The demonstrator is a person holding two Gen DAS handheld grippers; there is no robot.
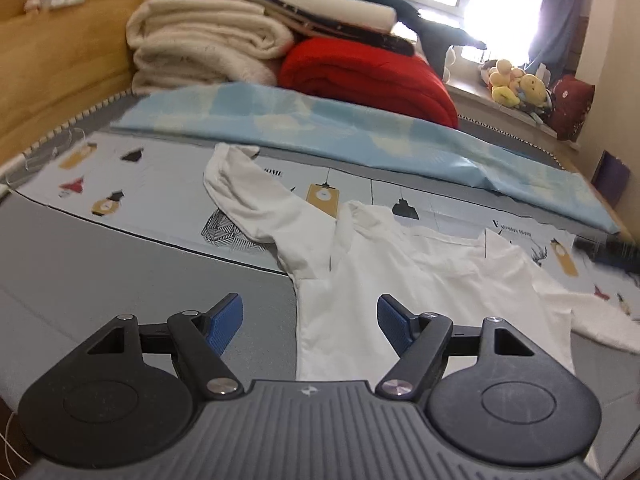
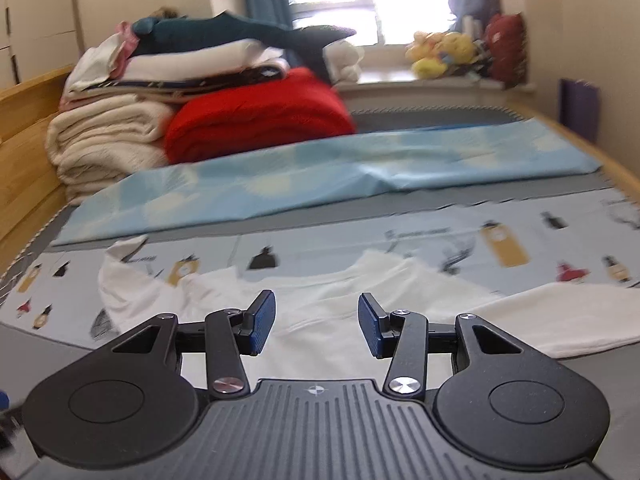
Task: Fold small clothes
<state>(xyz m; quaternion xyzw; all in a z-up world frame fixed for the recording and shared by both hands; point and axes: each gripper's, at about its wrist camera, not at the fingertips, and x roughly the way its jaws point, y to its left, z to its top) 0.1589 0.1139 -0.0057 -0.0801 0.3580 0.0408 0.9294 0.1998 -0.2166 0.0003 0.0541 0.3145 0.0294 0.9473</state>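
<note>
A small white long-sleeved top lies spread on the printed sheet, one sleeve stretched out to the upper left. My left gripper hovers above the top's lower left edge, open, with nothing between its blue pads. In the right wrist view the same white top lies flat under and beyond my right gripper, which is raised over the cloth and open, its blue pads apart and empty. A white sleeve or panel extends to the right.
A light blue folded sheet lies across the bed behind the top. Stacked cream blankets and a red quilt stand at the back left by the wooden bed frame. Plush toys sit on the windowsill.
</note>
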